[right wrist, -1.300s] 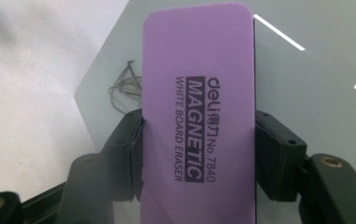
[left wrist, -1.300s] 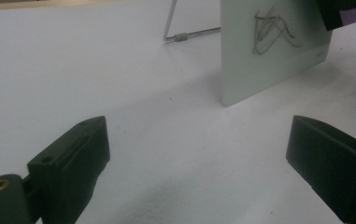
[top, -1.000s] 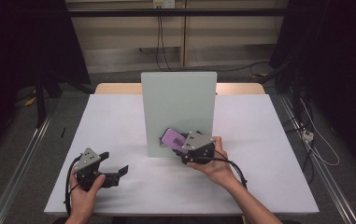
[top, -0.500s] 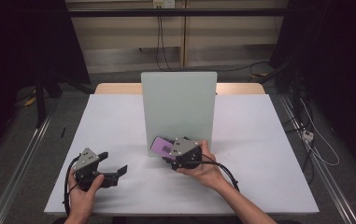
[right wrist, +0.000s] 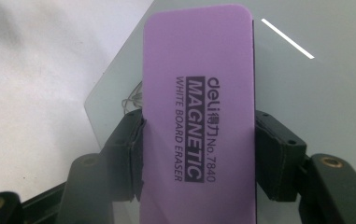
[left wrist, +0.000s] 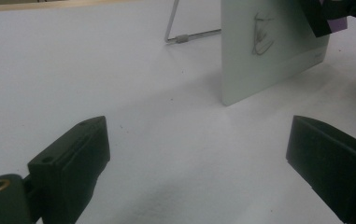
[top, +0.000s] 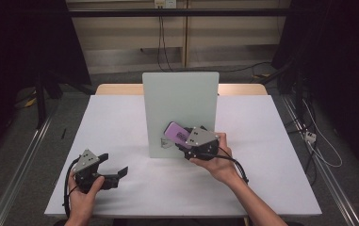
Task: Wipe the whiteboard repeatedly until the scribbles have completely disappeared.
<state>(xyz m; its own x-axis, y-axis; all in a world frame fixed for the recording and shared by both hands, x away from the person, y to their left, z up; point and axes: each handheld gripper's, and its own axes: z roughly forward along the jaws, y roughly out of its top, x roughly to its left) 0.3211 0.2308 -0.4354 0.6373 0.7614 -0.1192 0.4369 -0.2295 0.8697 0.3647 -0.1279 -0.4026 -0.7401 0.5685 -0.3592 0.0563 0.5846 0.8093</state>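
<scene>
Scribble (top: pixel 164 141) sits just left of the purple eraser (top: pixel 177 133) we clamp in our right gripper (top: pixel 187 141) at frame centre, long axis pointing up-left; left gripper (top: pixel 116 173) gapes empty.

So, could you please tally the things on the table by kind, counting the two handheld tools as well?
Whiteboards: 1, the board standing upright on the table.
Erasers: 1, the purple eraser held against the board.
Tools: 2, the left tool and the right tool.
Total: 4
</scene>
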